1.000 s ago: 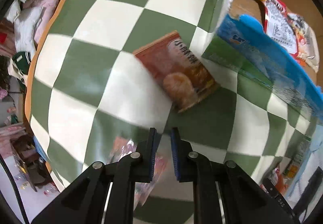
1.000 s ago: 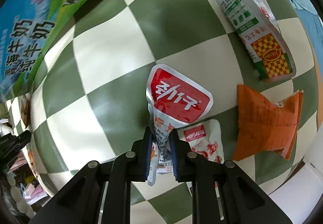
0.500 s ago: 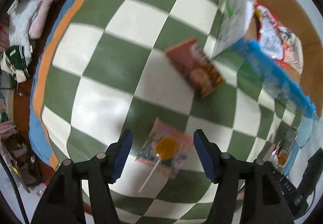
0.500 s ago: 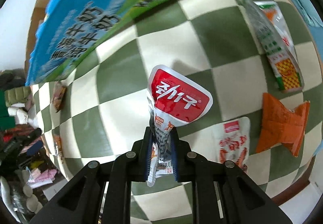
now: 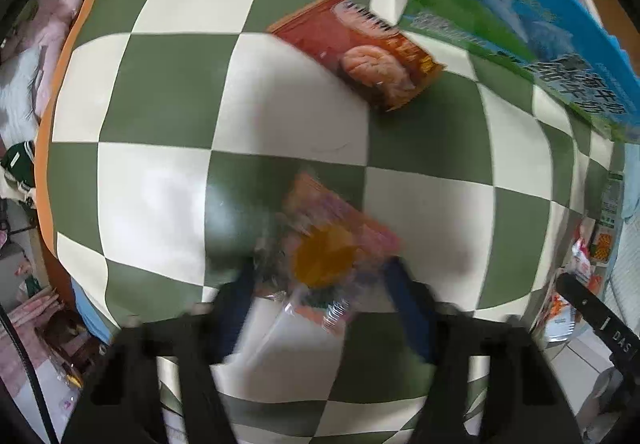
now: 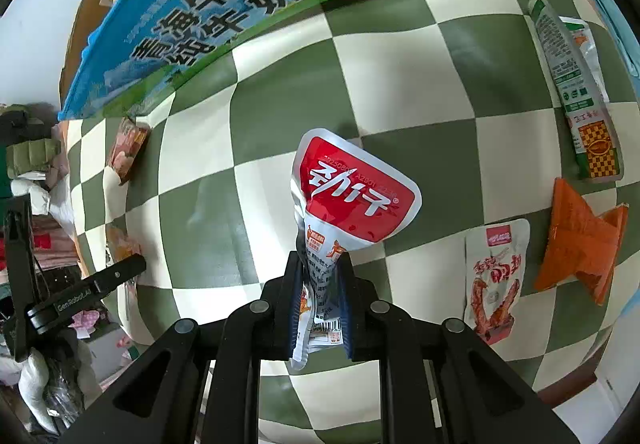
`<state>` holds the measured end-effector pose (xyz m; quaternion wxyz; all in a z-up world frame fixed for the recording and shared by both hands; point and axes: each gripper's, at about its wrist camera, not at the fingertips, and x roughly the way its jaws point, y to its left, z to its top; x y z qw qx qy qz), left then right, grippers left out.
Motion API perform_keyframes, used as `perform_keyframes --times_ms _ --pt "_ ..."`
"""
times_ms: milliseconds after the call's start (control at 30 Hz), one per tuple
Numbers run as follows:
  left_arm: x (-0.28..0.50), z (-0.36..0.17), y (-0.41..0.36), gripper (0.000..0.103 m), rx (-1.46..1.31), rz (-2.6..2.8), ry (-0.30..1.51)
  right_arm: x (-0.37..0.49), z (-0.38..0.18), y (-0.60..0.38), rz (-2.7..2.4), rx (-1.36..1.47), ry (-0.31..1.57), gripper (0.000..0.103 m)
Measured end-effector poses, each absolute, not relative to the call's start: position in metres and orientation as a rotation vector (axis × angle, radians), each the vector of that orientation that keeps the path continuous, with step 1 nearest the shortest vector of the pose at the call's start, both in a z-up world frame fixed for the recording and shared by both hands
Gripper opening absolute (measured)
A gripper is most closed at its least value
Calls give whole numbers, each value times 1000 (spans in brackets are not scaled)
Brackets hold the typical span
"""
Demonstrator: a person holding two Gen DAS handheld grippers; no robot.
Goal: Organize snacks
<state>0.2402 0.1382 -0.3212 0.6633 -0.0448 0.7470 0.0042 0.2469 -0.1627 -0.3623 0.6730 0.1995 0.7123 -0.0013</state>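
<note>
My right gripper (image 6: 320,280) is shut on a red-and-white snack pouch (image 6: 352,192) and holds it above the checkered tablecloth (image 6: 280,116). My left gripper (image 5: 320,284) is open, its blurred fingers (image 5: 236,296) on either side of a lollipop packet (image 5: 328,248) with an orange candy that lies on the cloth. An orange-brown snack pack (image 5: 360,48) lies further ahead, next to a blue-and-green milk carton box (image 5: 520,28). The box also shows in the right wrist view (image 6: 240,4).
Right of the held pouch lie a white-and-red chicken-feet packet (image 6: 496,276), an orange packet (image 6: 580,244) and a long green-and-white packet (image 6: 576,84). The left gripper body (image 6: 80,292) shows at the left. The table's orange edge (image 5: 56,84) is to the left, clutter beyond it.
My left gripper opened, releasing the lollipop packet onto the cloth, and now sits low around it. My right gripper lifted and drew back with the pouch, showing more of the box.
</note>
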Motion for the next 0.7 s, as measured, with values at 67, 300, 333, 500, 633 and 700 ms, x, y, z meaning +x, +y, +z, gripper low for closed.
perform_keyframes --times_ms 67,300,333,500,633,700 --pt "239 -316 133 33 -72 4 1674 251 -367 -147 -1 439 1604 18" --pt "233 -300 129 23 -87 21 1632 257 -362 -130 12 413 1582 18" --pt "232 -294 131 23 -90 24 1619 257 -360 -130 15 412 1577 18" --pt "238 -282 119 23 -107 13 1587 254 -342 -141 27 393 1549 18" --pt "237 -254 110 23 -133 -16 1534 256 -326 -144 51 404 1528 18" --pt "238 -238 103 23 -154 -42 1507 259 -312 -147 71 415 1509 18"
